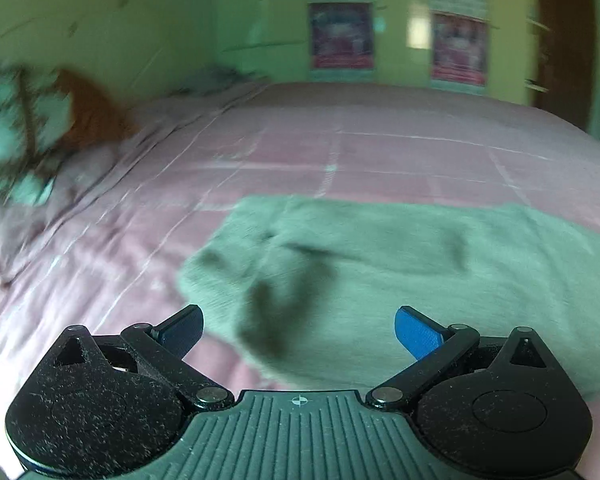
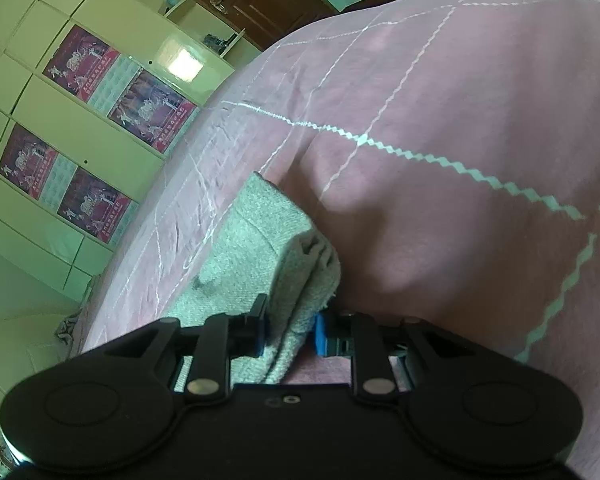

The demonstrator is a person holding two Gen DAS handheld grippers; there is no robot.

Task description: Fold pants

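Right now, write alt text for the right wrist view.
The right gripper is shut on a folded edge of the grey-green pants, which lie on a pink bedspread with white grid lines. Cream cabinets with red posters stand behind.

Counts: 1 pair of grey-green pants (image 1: 400, 264), 1 bed (image 1: 340, 152) with pink grid-pattern cover. 2 tools: left tool (image 1: 299, 330), right tool (image 2: 288, 330). Right wrist view shows 4 red posters on the cabinet, first at (image 2: 80, 64). 1 patterned pillow (image 1: 16, 136), blurred.
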